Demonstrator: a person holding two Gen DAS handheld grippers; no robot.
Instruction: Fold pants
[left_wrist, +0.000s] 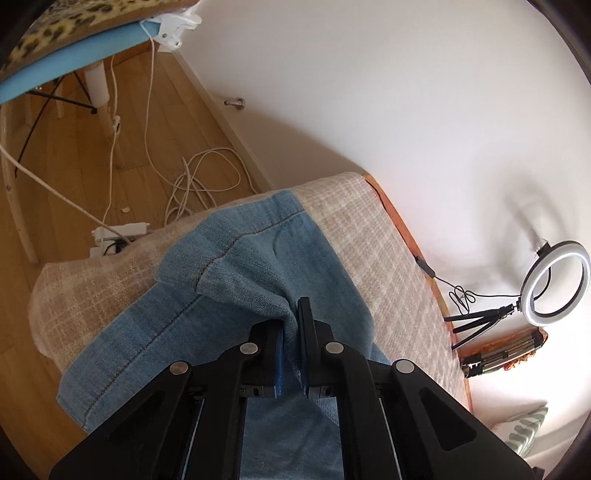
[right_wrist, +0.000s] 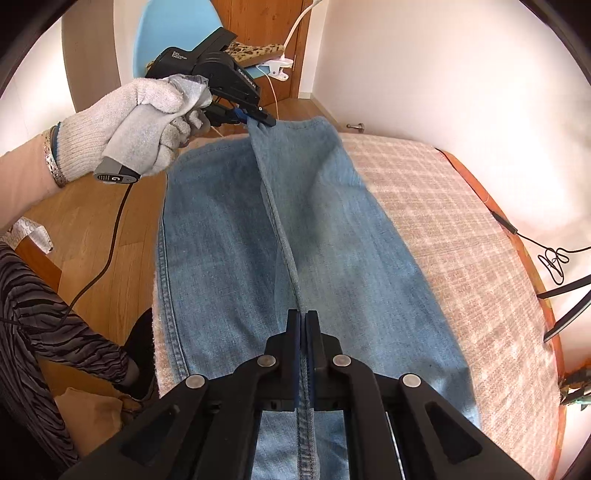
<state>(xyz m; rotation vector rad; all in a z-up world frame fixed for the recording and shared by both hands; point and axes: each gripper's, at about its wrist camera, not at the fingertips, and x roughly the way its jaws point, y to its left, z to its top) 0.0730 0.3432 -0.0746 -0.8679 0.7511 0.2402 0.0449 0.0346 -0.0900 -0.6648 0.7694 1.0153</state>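
Denim, light blue and faded, with brown topstitching: the pants (right_wrist: 258, 229) lie lengthwise on a beige checked woven cloth (right_wrist: 454, 236) that covers a table with an orange-brown edge (right_wrist: 532, 266). Right gripper (right_wrist: 303, 325) has its black fingers pressed together on a raised seam ridge of the pants, cloth pinched between the blue pads; the ridge runs straight ahead from the fingertips to the left gripper (right_wrist: 258, 119). Left gripper, held by a hand (right_wrist: 144, 122) in a white knit glove, is clamped narrow on the far end of that same fold; in the left wrist view a bunch of denim (left_wrist: 258, 280) is squeezed between its fingers. Beyond the left fingertips: wood plank floor (left_wrist: 74, 155), tangled white cables (left_wrist: 199, 184), white wall. To the right of them, a ring light (left_wrist: 554, 282) on a small black tripod. No containers in view.
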